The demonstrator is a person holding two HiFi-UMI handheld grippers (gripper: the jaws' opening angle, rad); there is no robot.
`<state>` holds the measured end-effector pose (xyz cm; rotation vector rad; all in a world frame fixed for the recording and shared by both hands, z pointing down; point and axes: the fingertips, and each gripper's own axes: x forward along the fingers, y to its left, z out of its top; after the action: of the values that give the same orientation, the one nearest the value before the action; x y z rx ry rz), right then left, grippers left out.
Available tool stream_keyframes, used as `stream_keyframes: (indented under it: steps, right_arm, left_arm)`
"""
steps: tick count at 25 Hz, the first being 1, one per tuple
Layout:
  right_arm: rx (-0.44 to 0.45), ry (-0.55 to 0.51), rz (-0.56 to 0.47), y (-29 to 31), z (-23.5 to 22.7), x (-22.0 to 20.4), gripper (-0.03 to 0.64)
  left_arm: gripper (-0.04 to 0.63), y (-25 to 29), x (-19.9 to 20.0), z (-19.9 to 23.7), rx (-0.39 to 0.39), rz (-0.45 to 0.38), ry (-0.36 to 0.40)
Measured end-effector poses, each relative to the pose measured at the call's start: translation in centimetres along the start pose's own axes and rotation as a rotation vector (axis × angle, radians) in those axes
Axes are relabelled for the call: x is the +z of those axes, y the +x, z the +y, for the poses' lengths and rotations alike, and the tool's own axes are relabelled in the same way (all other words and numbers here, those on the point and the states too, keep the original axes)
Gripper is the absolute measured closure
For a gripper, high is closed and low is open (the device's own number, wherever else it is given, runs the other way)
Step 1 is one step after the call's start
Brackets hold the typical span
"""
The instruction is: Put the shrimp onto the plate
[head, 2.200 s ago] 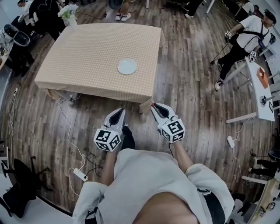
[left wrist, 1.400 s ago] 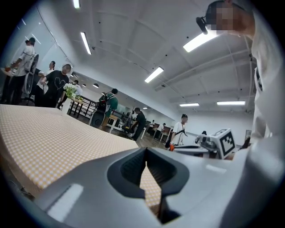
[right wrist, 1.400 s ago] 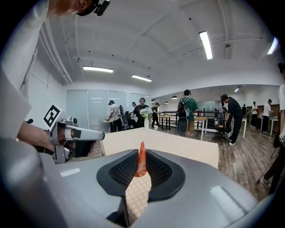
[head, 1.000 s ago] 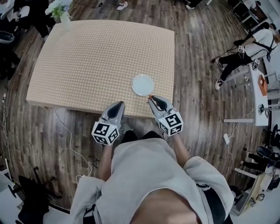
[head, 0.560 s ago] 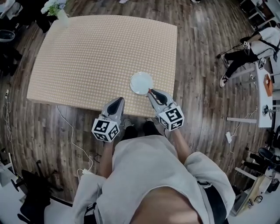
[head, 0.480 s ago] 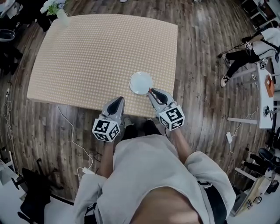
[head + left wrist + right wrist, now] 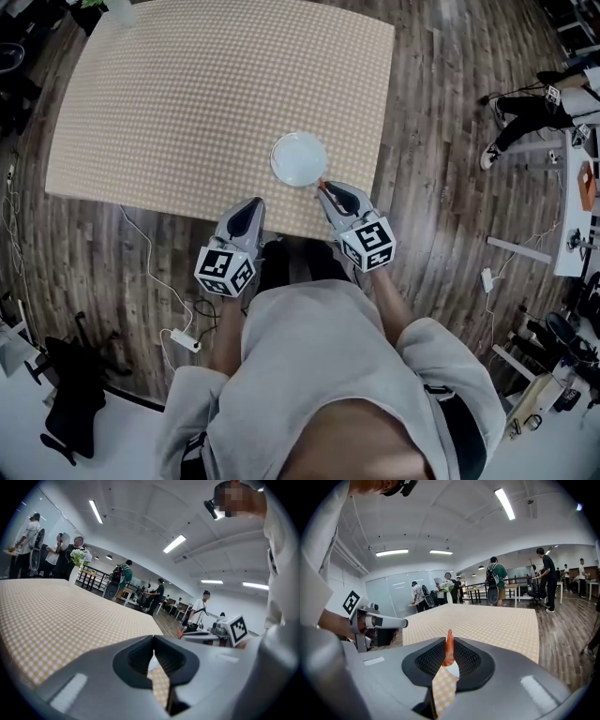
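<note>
Left gripper (image 7: 253, 204) is hanging clenched, empty, over the table (image 7: 169, 103) edge. Plate (image 7: 298, 157) is sitting much nearer now since the person is closing in. Right gripper (image 7: 323, 187) is pinching the shrimp (image 7: 449, 649), now reaching the plate's near rim; probably placing next.
</note>
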<state>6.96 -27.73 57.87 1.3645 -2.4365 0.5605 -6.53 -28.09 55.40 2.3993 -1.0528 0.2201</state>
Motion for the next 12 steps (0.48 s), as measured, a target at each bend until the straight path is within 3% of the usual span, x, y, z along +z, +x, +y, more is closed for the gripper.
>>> stream_keyframes:
  steps: [12]
  right_arm:
    - [0.014,0.078,0.137,1.1,-1.0,-6.4,0.563]
  left_arm:
    - [0.584,2.4,-3.6,2.2,0.025,0.058,-0.067]
